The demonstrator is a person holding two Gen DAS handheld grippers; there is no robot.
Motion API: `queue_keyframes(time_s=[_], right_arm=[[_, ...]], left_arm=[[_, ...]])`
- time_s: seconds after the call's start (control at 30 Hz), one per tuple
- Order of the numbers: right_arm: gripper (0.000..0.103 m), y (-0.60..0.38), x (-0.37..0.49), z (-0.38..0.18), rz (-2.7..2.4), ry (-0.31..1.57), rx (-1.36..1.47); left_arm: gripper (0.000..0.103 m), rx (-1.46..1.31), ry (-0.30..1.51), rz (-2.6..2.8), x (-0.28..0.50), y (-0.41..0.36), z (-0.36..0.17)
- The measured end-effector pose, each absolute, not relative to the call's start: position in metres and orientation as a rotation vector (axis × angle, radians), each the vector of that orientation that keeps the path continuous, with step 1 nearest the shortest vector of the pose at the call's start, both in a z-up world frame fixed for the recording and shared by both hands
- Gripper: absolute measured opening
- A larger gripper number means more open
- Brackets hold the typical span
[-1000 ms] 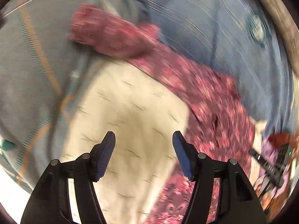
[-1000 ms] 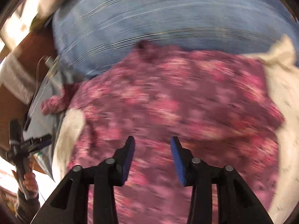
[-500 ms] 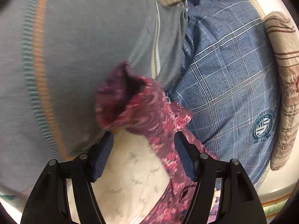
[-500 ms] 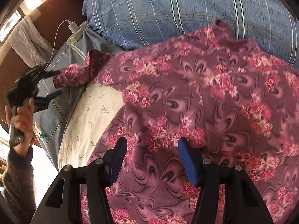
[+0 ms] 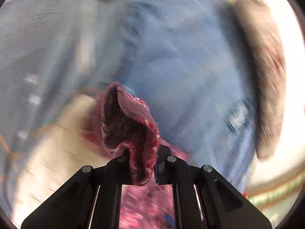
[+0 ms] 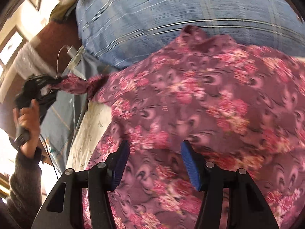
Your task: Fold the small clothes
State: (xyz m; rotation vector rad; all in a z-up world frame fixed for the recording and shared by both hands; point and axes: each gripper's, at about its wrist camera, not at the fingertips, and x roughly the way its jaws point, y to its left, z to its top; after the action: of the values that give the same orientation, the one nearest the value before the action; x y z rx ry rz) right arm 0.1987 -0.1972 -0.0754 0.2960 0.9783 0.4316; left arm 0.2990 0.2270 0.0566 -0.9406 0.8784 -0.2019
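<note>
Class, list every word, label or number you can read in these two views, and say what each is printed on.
None can be read.
Round badge on the blue checked cloth: too blurred to read.
Floral garment: a pattern only, no text.

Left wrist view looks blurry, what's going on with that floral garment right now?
The left gripper has clamped shut on the sleeve end of the purple-pink floral fabric garment and pulls it out sideways. The right gripper hangs open above the garment's body, gripping nothing. The garment lies over a cream patterned cloth and a blue checked cushion.
</note>
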Motion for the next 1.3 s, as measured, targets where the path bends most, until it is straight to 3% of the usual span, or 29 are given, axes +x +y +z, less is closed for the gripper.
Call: queue_keyframes(time_s=[0.2, 0.4, 0.5, 0.6, 0.63, 0.77, 0.87, 1.07, 1.27, 1.3], right_arm=[[0.057, -0.256, 0.180, -0.073, 0.369, 0.946, 0.387], [0.058, -0.318, 0.155, -0.089, 0.272, 0.960, 0.468], [0.059, -0.350, 0.142, -0.092, 0.224, 0.950, 0.515], [0.059, -0.373, 0.137, -0.091, 0.194, 0.919, 0.564], [0.059, -0.376, 0.138, -0.090, 0.190, 0.911, 0.578], [0.059, -0.373, 0.146, -0.086, 0.209, 0.879, 0.641], [0.060, -0.360, 0.155, -0.083, 0.260, 0.869, 0.703], [0.060, -0.340, 0.176, -0.079, 0.218, 0.896, 0.752], [0.063, -0.330, 0.207, -0.082, 0.110, 0.907, 0.626], [0.049, -0.330, 0.211, -0.084, 0.106, 0.912, 0.616]], left_arm=[[0.008, -0.785, 0.927, -0.459, 0.301, 0.056, 0.087], [0.009, -0.583, 1.256, -0.560, 0.302, -0.112, 0.010], [0.014, -0.557, 1.338, -0.642, 0.286, -0.140, -0.001], [0.046, -0.536, 1.293, -0.695, 0.273, -0.129, 0.020], [0.052, -0.537, 1.275, -0.707, 0.269, -0.119, 0.029], [0.061, -0.556, 1.193, -0.718, 0.258, -0.064, 0.060], [0.079, -0.542, 1.100, -0.584, 0.268, -0.011, 0.067], [0.080, -0.701, 1.142, -0.355, 0.306, 0.082, 0.029], [0.080, -0.684, 1.222, -0.265, 0.337, 0.073, -0.004], [0.072, -0.659, 1.242, -0.228, 0.346, 0.069, -0.009]])
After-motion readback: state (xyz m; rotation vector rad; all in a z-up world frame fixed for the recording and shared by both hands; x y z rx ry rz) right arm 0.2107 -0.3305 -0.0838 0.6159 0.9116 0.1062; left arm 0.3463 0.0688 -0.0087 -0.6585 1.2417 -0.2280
